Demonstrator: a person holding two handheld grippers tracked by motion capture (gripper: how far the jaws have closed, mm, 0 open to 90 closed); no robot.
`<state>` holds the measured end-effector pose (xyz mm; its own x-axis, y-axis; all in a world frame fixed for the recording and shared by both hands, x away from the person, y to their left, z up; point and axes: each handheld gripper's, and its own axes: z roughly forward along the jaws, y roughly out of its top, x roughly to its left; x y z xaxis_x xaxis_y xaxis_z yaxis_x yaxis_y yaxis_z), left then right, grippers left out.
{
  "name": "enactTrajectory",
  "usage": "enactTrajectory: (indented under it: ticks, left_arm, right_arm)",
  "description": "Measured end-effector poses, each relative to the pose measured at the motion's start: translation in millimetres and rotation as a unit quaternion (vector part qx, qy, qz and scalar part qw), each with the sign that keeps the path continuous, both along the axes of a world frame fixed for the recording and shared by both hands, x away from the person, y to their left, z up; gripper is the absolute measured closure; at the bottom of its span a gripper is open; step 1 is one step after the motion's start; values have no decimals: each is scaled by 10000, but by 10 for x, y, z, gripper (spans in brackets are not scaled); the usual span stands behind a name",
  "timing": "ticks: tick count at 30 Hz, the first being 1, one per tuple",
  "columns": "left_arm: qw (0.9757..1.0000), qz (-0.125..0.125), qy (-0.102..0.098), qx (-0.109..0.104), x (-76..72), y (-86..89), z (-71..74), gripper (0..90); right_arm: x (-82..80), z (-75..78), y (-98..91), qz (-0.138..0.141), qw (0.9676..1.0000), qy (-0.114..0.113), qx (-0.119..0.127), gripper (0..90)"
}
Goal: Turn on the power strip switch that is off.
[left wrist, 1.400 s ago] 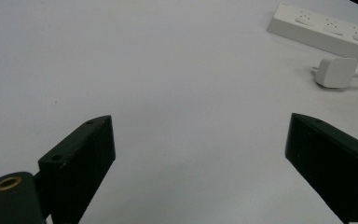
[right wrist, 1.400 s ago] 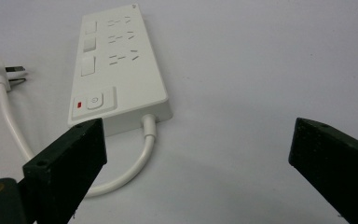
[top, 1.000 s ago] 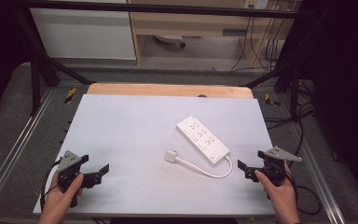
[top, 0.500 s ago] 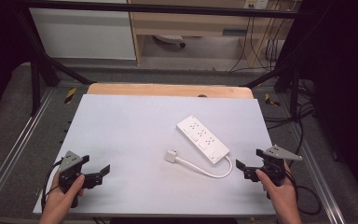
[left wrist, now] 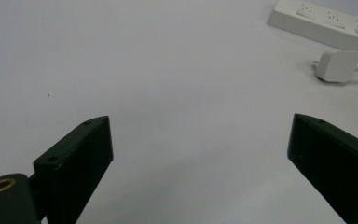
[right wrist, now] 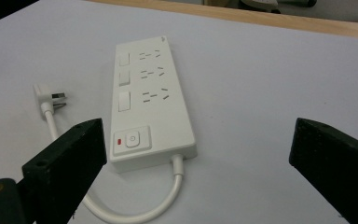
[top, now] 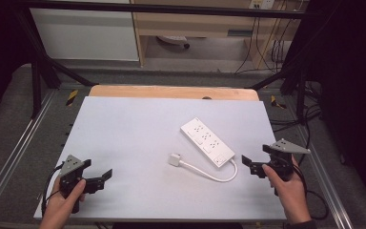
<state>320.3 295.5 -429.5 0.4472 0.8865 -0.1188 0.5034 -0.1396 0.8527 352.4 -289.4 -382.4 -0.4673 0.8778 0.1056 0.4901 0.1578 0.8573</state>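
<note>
Right gripper (top: 249, 164) jaws apart, just right of power strip (top: 207, 142); left gripper (top: 102, 177) apart, apparently empty, near-left.

A white table top (top: 124, 129) is seen on grey floor (top: 9, 119); behind it, a wooden shelf unit (top: 195, 24) and dangling cables (top: 267, 43).

— How many things lie on the bench (top: 124, 124)?

— One white power strip (top: 207, 142) with one cable (top: 209, 173) ending in one plug (top: 174, 159).

— And on the strip itself?

— The right gripper view shows three socket groups (right wrist: 153, 74), three small switches (right wrist: 124, 79) beside them and one power button (right wrist: 132, 139).

— Tools?

— Two: one left hand-held gripper (top: 101, 177), one right hand-held gripper (top: 248, 164).
</note>
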Motion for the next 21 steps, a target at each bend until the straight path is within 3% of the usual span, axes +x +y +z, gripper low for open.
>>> enactTrajectory:
  ticks: [11, 15, 21]
  left_arm:
    - [10000, -23, 0, 56, 1, -9, -3, 67]
    - [10000, -27, -7, 37, 2, -10, -2, 67]
    - [10000, -38, 1, 37, 2, -11, -3, 66]
  right_arm:
    - [177, 112, 158, 200, 9998, -14, 27, 41]
    - [244, 165, 212, 124, 9999, -62, -57, 44]
    - [351, 242, 270, 176, 9998, -64, 56, 33]
